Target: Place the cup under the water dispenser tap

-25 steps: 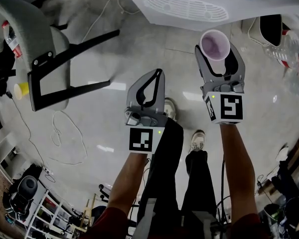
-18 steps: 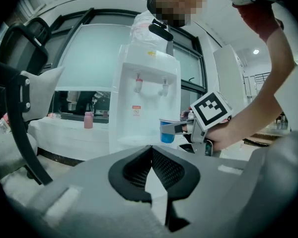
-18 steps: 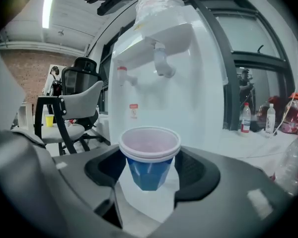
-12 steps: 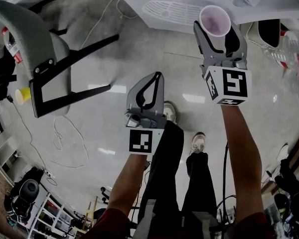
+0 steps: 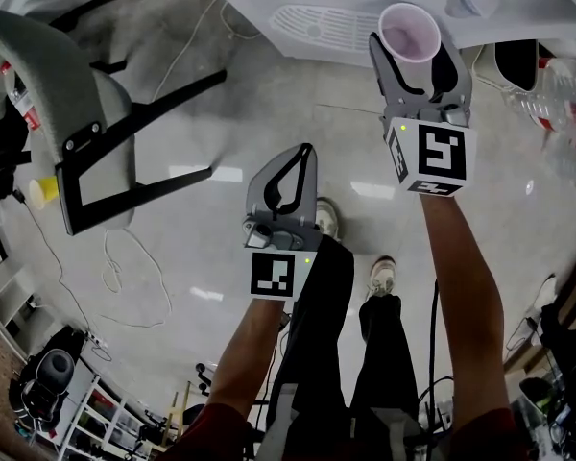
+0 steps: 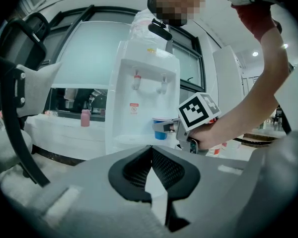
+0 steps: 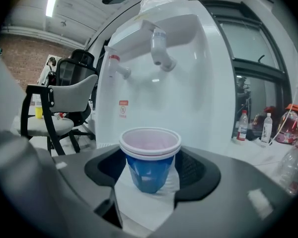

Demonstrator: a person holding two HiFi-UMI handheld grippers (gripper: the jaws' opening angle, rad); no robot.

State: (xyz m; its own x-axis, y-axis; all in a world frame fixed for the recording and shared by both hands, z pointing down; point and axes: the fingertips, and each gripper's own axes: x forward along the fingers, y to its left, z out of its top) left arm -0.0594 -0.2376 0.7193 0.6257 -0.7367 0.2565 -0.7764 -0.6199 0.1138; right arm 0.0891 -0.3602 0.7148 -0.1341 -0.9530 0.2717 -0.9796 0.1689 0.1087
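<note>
A blue cup with a white rim [image 7: 150, 165] stands upright between the jaws of my right gripper [image 7: 151, 180], which is shut on it. In the head view the cup [image 5: 410, 33] and right gripper [image 5: 413, 56] hover at the front edge of the white water dispenser [image 5: 341, 17]. The dispenser's two taps [image 7: 161, 48] hang above and beyond the cup. From the left gripper view the cup [image 6: 160, 128] is level with the dispenser's drip ledge [image 6: 134, 139]. My left gripper [image 5: 302, 154] hangs lower and to the left, shut with nothing in it; its tips meet [image 6: 151, 150].
A grey office chair [image 5: 67, 94] stands at the left, with a loose cable [image 5: 125, 267] on the floor near it. Clear plastic bottles [image 5: 557, 94] lie right of the dispenser. Small bottles [image 7: 243, 125] stand on a ledge at the right.
My right gripper has carried the cup forward, up the head view, from over the floor to the dispenser's front. The left gripper has stayed in place.
</note>
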